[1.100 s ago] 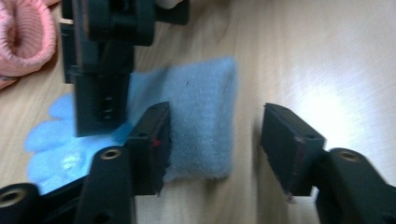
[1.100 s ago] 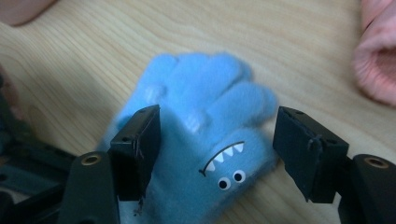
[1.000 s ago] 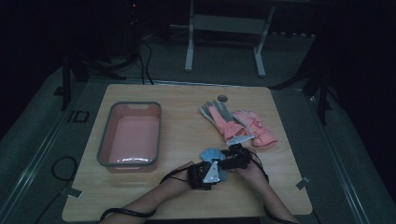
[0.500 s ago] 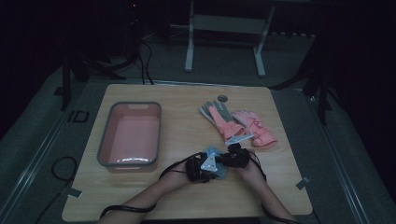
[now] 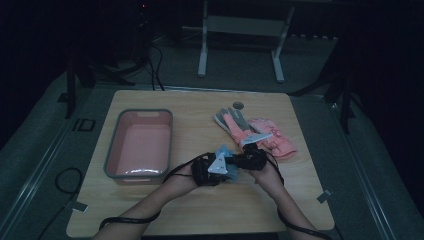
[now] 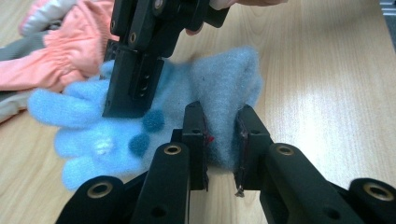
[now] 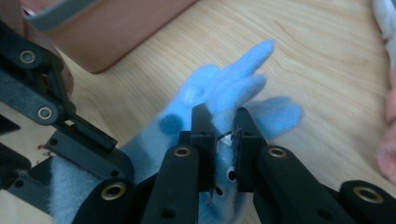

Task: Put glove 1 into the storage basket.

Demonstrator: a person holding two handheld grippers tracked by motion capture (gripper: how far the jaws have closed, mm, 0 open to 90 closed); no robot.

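A dim room surrounds a pale, wood-grained table (image 5: 200,210), square with rounded corners. Toward its left stands a rectangular pink tub (image 5: 140,145) with a grey rim, smooth and slightly glossy inside. Near the front centre, the left gripper (image 5: 220,167) pinches the cuff end of a fluffy blue glove (image 6: 140,121), its jaws having just closed, with fleecy pile squeezed between the pads. The glove bears a few dark blue dots and stubby, rounded fingers. It is held between the two grippers just right of the tub; whether it hangs clear of the wood or brushes it is hard to judge. The right gripper (image 7: 223,135) has likewise just closed, nipping a fold of the glove near its finger end. Farther right lie a grey-and-salmon glove (image 5: 232,122) and a puffy pink glove (image 5: 275,140), gathered at the wrist.
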